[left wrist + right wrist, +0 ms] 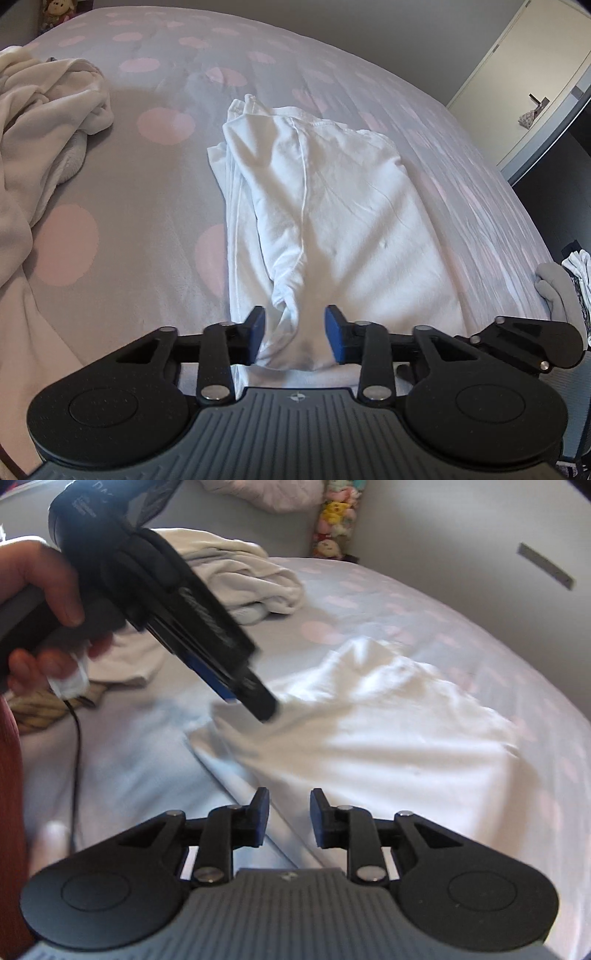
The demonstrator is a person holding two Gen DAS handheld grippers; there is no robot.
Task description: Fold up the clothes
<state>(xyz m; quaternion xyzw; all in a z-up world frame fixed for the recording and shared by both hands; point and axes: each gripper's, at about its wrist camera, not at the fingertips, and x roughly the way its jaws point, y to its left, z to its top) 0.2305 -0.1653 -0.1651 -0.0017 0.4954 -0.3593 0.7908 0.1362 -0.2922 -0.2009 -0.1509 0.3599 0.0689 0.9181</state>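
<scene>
We pinch the white cotton garment's (pixel 325 206) six-o'clock hem squarely in our left gripper (pixel 295 334); the right gripper (pixel 286 821), at three o'clock, hangs part-open and empty.

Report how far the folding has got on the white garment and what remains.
Done: the white garment already lies doubled into a long panel on the dotted bedspread. In hand: the left gripper is closed on its near edge; the right gripper is open, holding nothing. Left: a crumpled cream pile unfolded.
</scene>
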